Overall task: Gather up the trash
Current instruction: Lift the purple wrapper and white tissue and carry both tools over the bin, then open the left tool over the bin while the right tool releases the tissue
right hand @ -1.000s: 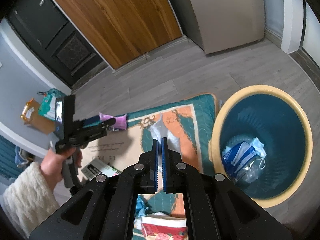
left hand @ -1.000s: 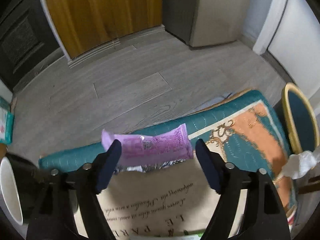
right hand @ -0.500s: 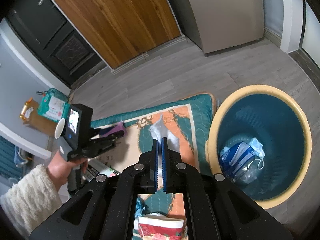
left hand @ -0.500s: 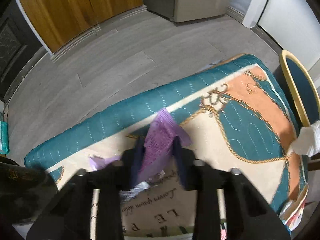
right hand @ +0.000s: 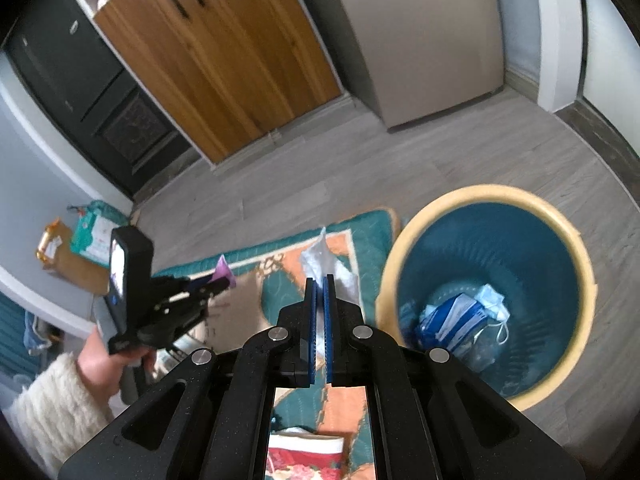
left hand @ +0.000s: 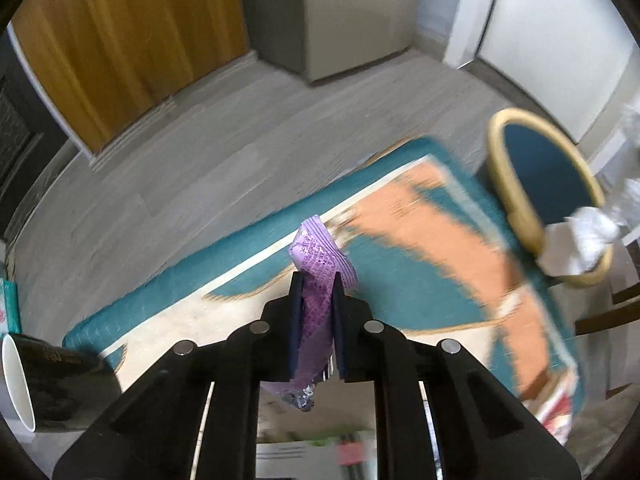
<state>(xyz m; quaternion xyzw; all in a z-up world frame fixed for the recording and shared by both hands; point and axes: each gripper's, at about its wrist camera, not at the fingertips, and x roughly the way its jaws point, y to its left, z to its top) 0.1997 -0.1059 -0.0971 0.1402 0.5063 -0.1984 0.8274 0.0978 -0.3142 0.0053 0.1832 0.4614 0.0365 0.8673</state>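
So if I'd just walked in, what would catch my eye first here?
Probably the purple wrapper pinched upright in the left gripper, whose jaws are closing on it above the teal and orange rug. Next, the yellow-rimmed blue bin on the right, trash already at its bottom, and the right gripper clamping white plastic.

You're in a home, likely an entryway or living area: grey wood-look plank floor (right hand: 460, 152), wooden cabinet doors (right hand: 224, 52) with bar handles, dark panelled door (right hand: 80, 80). Patterned teal-and-orange rug (left hand: 420, 248) and a yellow-rimmed waste bin (right hand: 492, 292) on the floor fit that.
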